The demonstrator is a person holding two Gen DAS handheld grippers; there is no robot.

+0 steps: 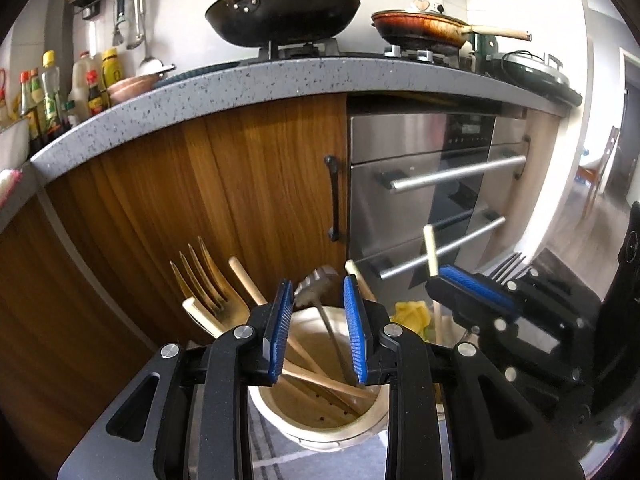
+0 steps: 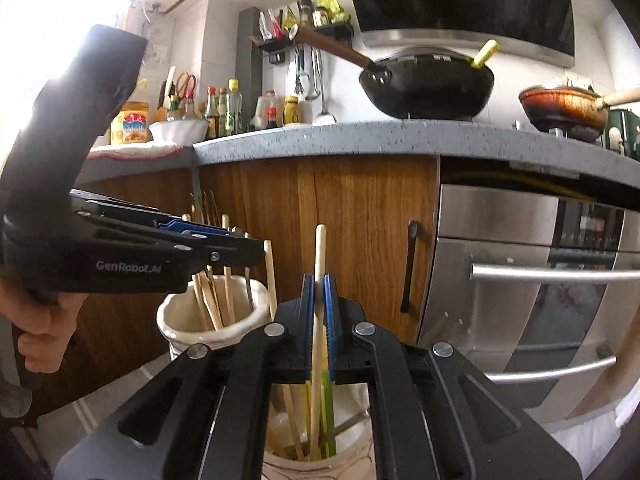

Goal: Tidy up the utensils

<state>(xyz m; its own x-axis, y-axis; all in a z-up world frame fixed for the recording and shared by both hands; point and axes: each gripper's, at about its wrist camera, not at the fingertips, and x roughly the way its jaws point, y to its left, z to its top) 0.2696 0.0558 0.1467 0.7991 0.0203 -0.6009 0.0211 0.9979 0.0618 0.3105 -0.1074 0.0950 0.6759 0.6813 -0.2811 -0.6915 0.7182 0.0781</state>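
left gripper (image 1: 316, 320): we hold it parted over the cream holder (image 1: 320, 420), gripping nothing | right gripper (image 2: 319, 320): we clamp a wooden chopstick (image 2: 319, 256) upright, just right of that holder | holder: contains wooden fork (image 1: 208, 280), spoons, a metal utensil (image 1: 316, 284) (type unclear) | second holder (image 2: 320, 456) beneath right gripper

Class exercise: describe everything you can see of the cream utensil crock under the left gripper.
The cream crock is a round, glazed, ceramic-looking pot, standing upright and open-topped on a grey floor. Small holes dot its inner wall. Wooden utensils and a metal utensil lean inside against its rim. The left gripper hangs open above its mouth; contact cannot be judged. In the right wrist view it stands left of the second holder.
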